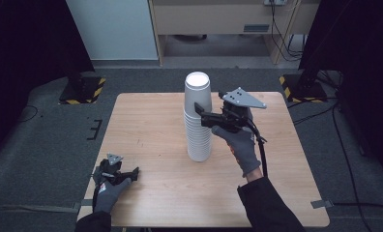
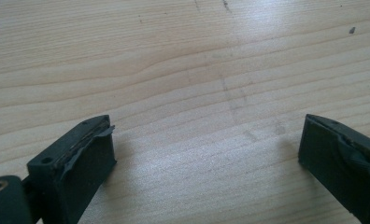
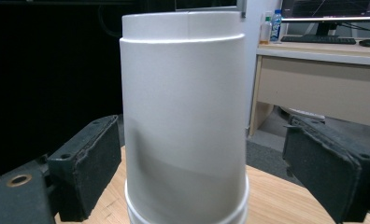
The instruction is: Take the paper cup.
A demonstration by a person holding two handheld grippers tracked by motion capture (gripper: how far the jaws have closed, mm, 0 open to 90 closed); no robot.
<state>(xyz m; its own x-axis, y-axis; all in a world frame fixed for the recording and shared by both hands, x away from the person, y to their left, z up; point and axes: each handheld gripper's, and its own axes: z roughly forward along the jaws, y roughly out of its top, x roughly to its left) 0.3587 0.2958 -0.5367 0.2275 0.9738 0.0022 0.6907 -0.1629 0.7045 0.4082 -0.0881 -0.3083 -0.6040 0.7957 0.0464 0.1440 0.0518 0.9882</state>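
A tall stack of white paper cups [image 1: 198,121] stands upside down in the middle of the wooden table [image 1: 146,121]. My right gripper [image 1: 202,112] is raised at the stack's right side, open, with a jaw on either side of the top cup [image 3: 185,121]. In the right gripper view both pads stand a little apart from the cup wall. My left gripper [image 1: 133,173] rests low at the table's front left corner. It is open, and between its jaws [image 2: 206,135] lies bare wood.
Black bases with yellow stripes stand on the floor beyond the back left corner [image 1: 85,89] and back right corner [image 1: 296,87]. Cables [image 1: 342,140] run along the floor at the right. A light desk [image 3: 323,74] with a keyboard and bottle stands behind the table.
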